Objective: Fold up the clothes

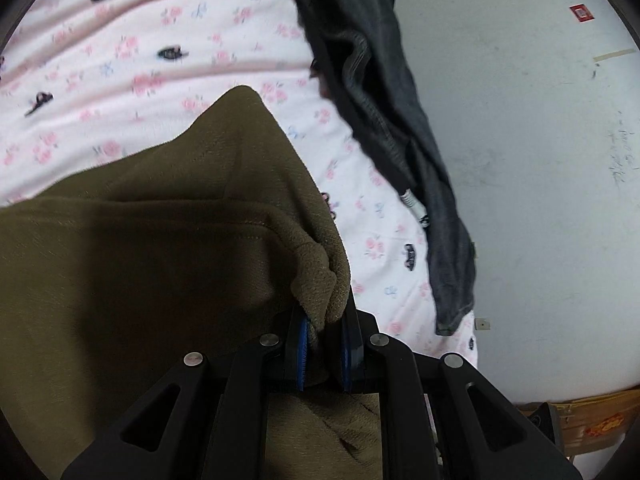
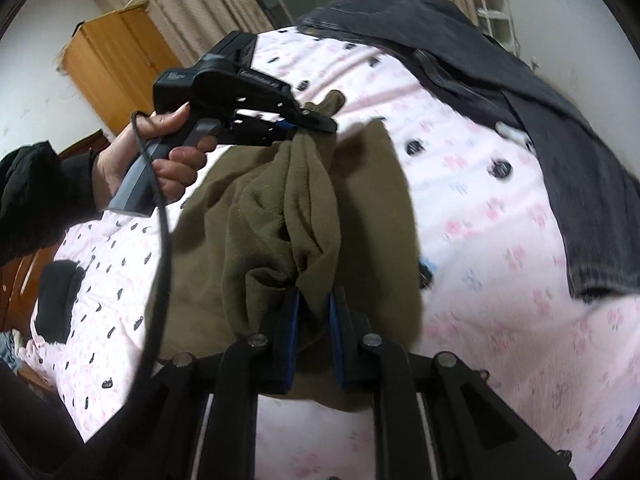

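Olive-green fleece garment (image 2: 304,184) pinched by both grippers, left gripper (image 1: 323,332), right gripper (image 2: 314,308); mid-fold; next: lay onto floral bedsheet (image 2: 500,240), dark denim jeans (image 2: 560,128) at 2 o'clock.

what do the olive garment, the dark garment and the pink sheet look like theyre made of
Olive garment: looks like fleece, matte with a fuzzy nap along its folds. Dark garment: probably denim or heavy cotton, charcoal and faded, with a stitched hem; blur leaves the weave unclear. Pink sheet: seems a soft brushed fabric, matte, printed with small flowers and dark motifs.

Olive fleece garment (image 2: 280,208), bunched, lifted
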Motion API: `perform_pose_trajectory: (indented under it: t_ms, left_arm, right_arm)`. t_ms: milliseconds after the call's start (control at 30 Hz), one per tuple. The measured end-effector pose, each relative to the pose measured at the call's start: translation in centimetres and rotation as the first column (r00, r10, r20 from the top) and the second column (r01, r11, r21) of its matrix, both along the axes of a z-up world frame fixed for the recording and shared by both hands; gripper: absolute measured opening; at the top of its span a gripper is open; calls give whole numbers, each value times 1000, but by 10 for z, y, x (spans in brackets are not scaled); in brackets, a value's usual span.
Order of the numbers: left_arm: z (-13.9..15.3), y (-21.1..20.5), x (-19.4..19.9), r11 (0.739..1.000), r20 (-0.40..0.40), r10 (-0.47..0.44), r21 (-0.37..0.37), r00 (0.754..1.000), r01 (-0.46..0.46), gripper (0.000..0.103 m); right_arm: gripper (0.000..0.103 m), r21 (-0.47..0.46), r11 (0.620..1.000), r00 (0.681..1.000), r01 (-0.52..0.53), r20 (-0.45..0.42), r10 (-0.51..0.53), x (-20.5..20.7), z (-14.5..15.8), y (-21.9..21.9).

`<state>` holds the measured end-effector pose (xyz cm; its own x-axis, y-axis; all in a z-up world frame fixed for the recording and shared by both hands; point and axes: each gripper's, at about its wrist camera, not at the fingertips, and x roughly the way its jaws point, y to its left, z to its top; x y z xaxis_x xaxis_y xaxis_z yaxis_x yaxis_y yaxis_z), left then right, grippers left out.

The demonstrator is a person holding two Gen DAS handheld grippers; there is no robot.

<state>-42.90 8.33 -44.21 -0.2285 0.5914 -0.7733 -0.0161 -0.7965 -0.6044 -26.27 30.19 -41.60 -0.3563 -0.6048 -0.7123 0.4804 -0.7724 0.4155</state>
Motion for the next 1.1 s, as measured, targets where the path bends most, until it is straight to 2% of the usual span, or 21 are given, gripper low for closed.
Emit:
perform_pose_trajectory:
  t_ms: [100, 167, 267, 300, 333, 400, 500, 533, 633, 733, 800, 933, 1033, 1100]
  left_arm:
    - [-5, 11, -4, 1000, -5, -16, -26, 1000, 16, 10]
    - [-13, 21, -5, 996, 6, -44, -80, 999, 45, 11]
    - [-19, 21, -6, 997, 35, -3, -83, 999, 5, 17]
    - [-18, 21, -6, 997, 38, 15, -78, 999, -12, 18]
    - [-13, 19, -3, 996, 23, 23, -83, 999, -21, 20]
    - [2, 16, 7, 994, -24, 30, -101, 999, -32, 25]
    - [40, 0, 36, 985, -134, 55, -156, 989, -76, 39]
    - [53, -5, 46, 980, -172, 62, -174, 983, -93, 46]
    - [86, -24, 80, 960, -261, 88, -234, 961, -151, 53]
    - [95, -54, 123, 926, -279, 151, -295, 948, -234, 64]
    - [82, -74, 154, 903, -242, 211, -324, 947, -284, 65]
    - [33, -104, 214, 831, -134, 335, -426, 933, -359, 65]
    - [-3, -114, 242, 820, -75, 433, -381, 898, -427, 65]
    - [-21, -115, 253, 815, -68, 466, -354, 882, -458, 65]
  right_arm:
    - [12, -21, 999, 999, 28, 27, -27, -3, -11, 12]
    - [12, -12, 999, 999, 36, 28, -36, -4, -16, 16]
    - [16, 26, 999, 999, 45, 13, -45, -3, -17, 18]
    - [22, 44, 998, 999, 43, -1, -43, -2, -15, 18]
    - [26, 69, 997, 999, 45, -23, -44, -2, -11, 19]
    - [48, 96, 994, 997, 56, -61, -50, -2, -3, 24]
    - [64, 98, 992, 992, 79, -108, -68, -4, 16, 35]
    - [64, 93, 992, 991, 79, -114, -69, -5, 23, 37]
    - [69, 70, 997, 993, 37, -116, -29, -11, 39, 29]
    - [74, 41, 999, 996, -36, -76, 39, -19, 44, 3]
    - [74, 39, 995, 994, -94, -47, 96, -22, 36, -16]
    - [74, 61, 978, 978, -201, 71, 197, -30, 3, -43]
    - [73, 44, 972, 969, -232, 100, 227, -30, -9, -47]
    - [72, 47, 972, 970, -229, 94, 224, -29, -9, -46]
